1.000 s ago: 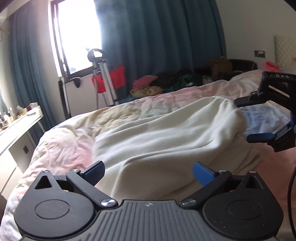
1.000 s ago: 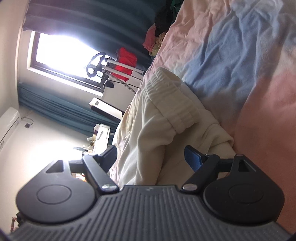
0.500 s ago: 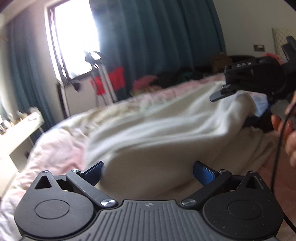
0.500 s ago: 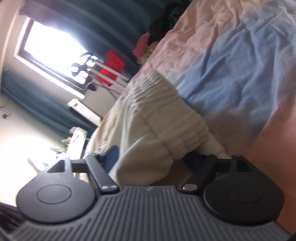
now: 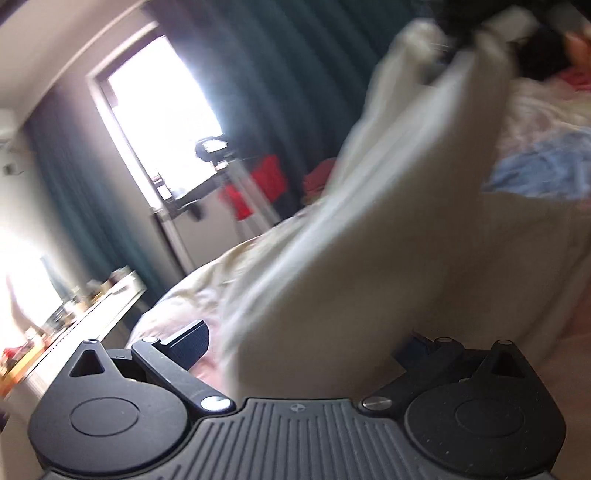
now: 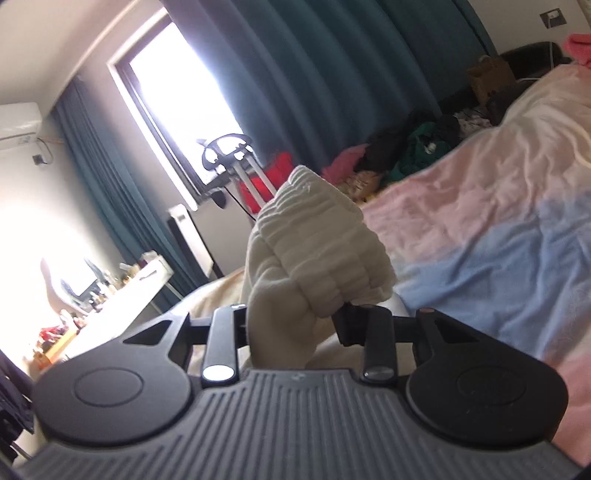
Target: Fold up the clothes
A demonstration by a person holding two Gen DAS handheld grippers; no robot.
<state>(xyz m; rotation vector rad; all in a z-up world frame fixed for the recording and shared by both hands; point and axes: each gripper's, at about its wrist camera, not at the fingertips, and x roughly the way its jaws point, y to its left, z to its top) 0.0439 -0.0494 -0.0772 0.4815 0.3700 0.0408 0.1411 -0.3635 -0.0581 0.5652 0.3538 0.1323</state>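
A cream-white garment (image 5: 362, 266) with a ribbed elastic waistband (image 6: 317, 251) lies on the bed. My right gripper (image 6: 295, 325) is shut on the waistband and holds it up off the bed. In the blurred left wrist view the cloth rises to the upper right, where the right gripper (image 5: 461, 22) holds it. My left gripper (image 5: 306, 343) is open, with the lower part of the garment lying between its fingers.
The bed (image 6: 498, 221) has a pink and blue cover. A pile of clothes (image 6: 406, 147) lies at its far side by teal curtains. A tripod (image 6: 236, 162) stands at the window. A cluttered white dresser (image 6: 122, 295) is at left.
My right gripper closed on the waistband and lifted it up off the bed. The garment now hangs stretched upward. The left gripper tilted and stayed open by the cloth.
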